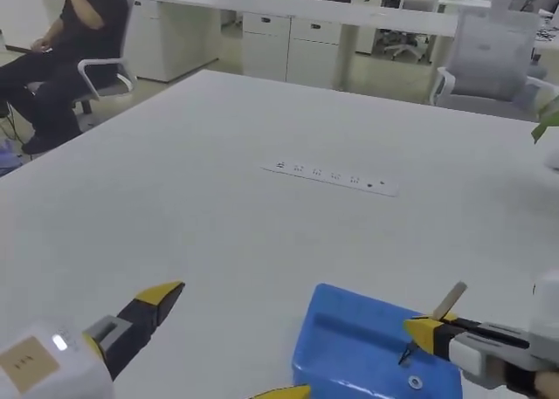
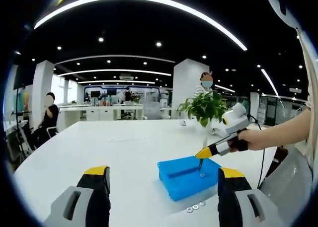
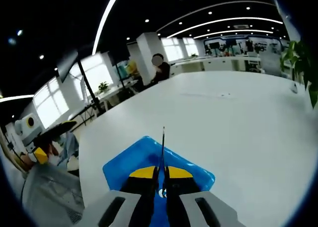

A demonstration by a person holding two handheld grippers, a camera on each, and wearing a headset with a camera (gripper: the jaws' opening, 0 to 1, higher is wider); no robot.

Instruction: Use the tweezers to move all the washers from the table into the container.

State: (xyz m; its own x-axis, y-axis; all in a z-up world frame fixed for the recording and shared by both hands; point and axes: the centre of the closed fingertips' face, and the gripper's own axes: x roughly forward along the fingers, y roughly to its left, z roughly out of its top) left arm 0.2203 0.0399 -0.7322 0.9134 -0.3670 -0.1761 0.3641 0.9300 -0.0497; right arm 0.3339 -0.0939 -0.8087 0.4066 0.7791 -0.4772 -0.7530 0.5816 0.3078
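Blue plastic, the container (image 1: 349, 338) sits on the white table (image 1: 218, 198) near the person's edge. The right gripper (image 1: 421, 329) reaches in over its right side, yellow-tipped jaws pressed together on the tweezers (image 1: 450, 299). Their pale back end sticks up behind the jaws, and the dark tips point down into the container.

In the right gripper view the jaws pinch the thin tweezers (image 3: 163, 142), which run forward above the container (image 3: 124, 165). In the left gripper view a hand (image 2: 248, 137) holds the right gripper (image 2: 204, 152), with the tweezers (image 2: 199, 165) aimed down at the container (image 2: 179, 180). The tips are close to its floor. One washer (image 1: 415, 382) lies on that floor, just beside the tips. I cannot tell whether the tips touch it or hold anything.

A few washers (image 2: 195, 207) lie in a short row on the table, just beside the container's near edge, on the side towards the left gripper.

The left gripper (image 1: 224, 342) hangs left of the container. Its jaws are spread wide, with nothing between them. One yellow tip is out over bare table and the other is close to the container's near corner.

Farther out, a power strip (image 1: 332, 176) is set flat in the tabletop. A plant (image 2: 203, 108) stands near the far right edge, with a person (image 2: 206, 83) standing behind it. Another person sits on a chair (image 1: 105, 76) beyond the table's left corner.
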